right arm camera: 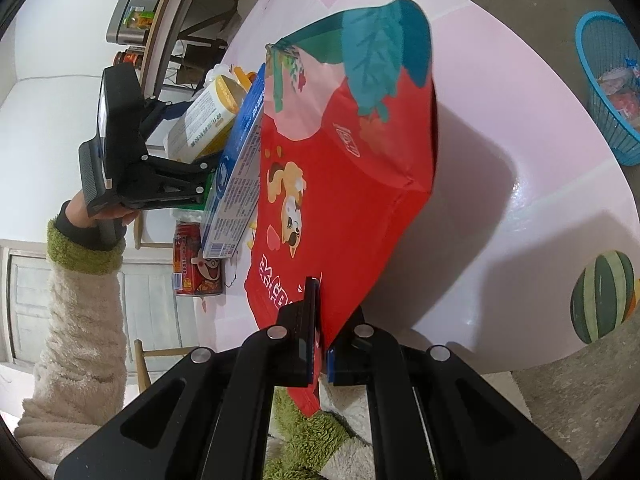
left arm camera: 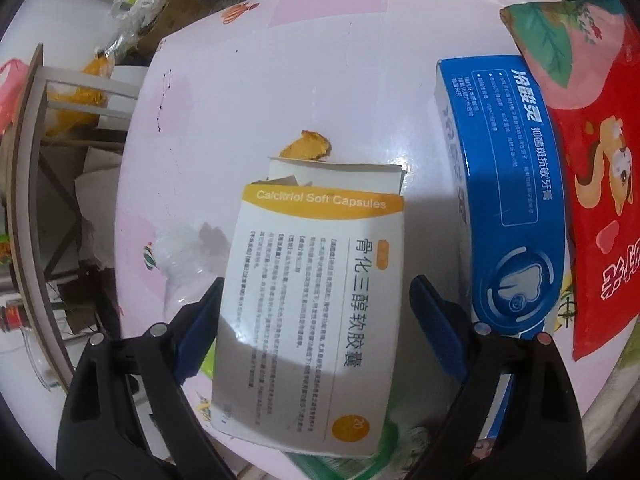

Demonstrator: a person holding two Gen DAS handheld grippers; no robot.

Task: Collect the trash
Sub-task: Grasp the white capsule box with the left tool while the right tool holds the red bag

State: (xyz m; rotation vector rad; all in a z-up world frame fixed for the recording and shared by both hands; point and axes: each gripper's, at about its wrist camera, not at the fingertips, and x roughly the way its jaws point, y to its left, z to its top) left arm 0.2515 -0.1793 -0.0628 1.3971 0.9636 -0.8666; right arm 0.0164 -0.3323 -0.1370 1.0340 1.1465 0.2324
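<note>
the left gripper is seen spread wide around the white and yellow cardboard medicine box, centre of the left wrist view; the left pad looks to touch the box edge while a gap shows at the right pad, so nothing is clamped yet. the right gripper is pinched tight on the lower corner of the red printed plastic snack bag, low centre of the right wrist view, and the bag is held up off the pink glossy table

a blue and white toothpaste carton is seen just right of the medicine box, partly under the bag. a blue plastic mesh bin with rubbish inside waits at the far right edge

risks are judged so: the opened flap end of the box could crumple or slip if squeezed off-centre; the right pad could catch the carton; the bag, held by one corner, could swing and sweep the orange peel scrap off the table

what lies beneath the box at the bottom of the frame cannot be made out, and a red drink can is half hidden behind the carton
</note>
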